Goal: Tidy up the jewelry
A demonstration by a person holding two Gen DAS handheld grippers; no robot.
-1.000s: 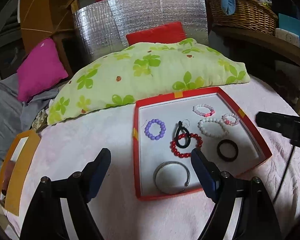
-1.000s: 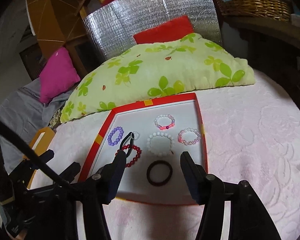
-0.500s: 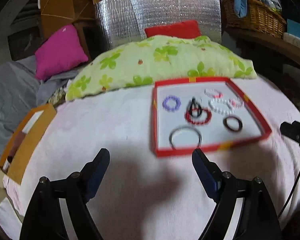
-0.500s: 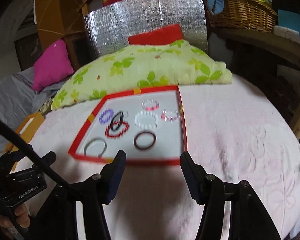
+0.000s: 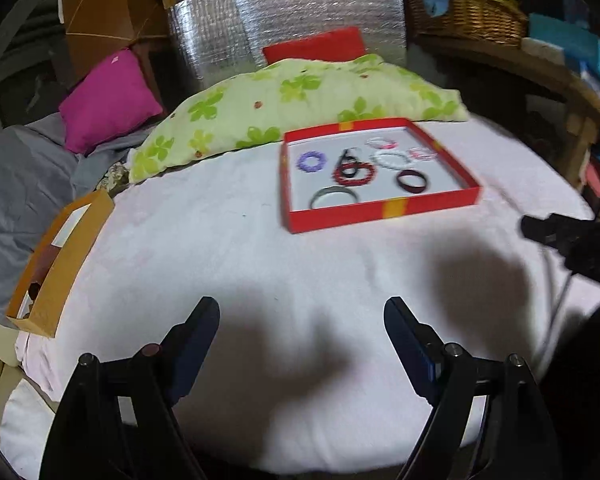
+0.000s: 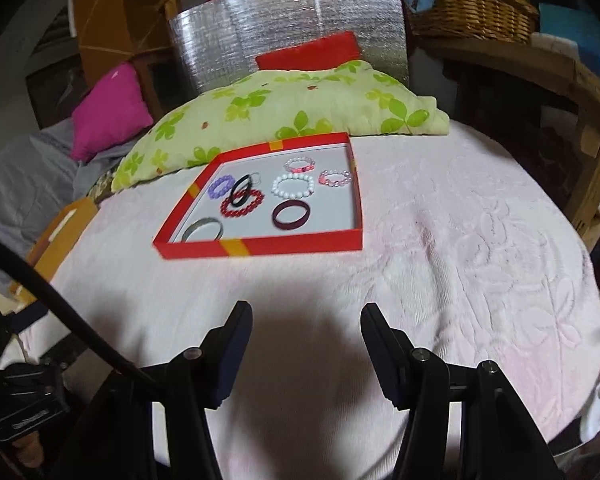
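A shallow red tray (image 5: 384, 210) (image 6: 260, 247) lies on the pale pink bedspread and holds several bracelets: a purple bead one (image 6: 221, 186), a red bead one (image 6: 242, 203), a white pearl one (image 6: 293, 185), a dark band (image 6: 291, 216), a silver bangle (image 6: 202, 229) and two pink ones at the back. My left gripper (image 5: 302, 314) stands open with nothing between its fingers, well short of the tray. My right gripper (image 6: 306, 320) is also open and empty, nearer my side than the tray.
A green flowered pillow (image 5: 300, 100) lies behind the tray, with a magenta cushion (image 5: 108, 100) to its left. An orange box (image 5: 56, 256) sits at the left edge of the bed. A wicker basket (image 6: 472, 8) stands on a wooden shelf at right.
Both grippers have drawn back from the tray toward the near side, so the tray now looks smaller and farther away. Neither has taken anything up.
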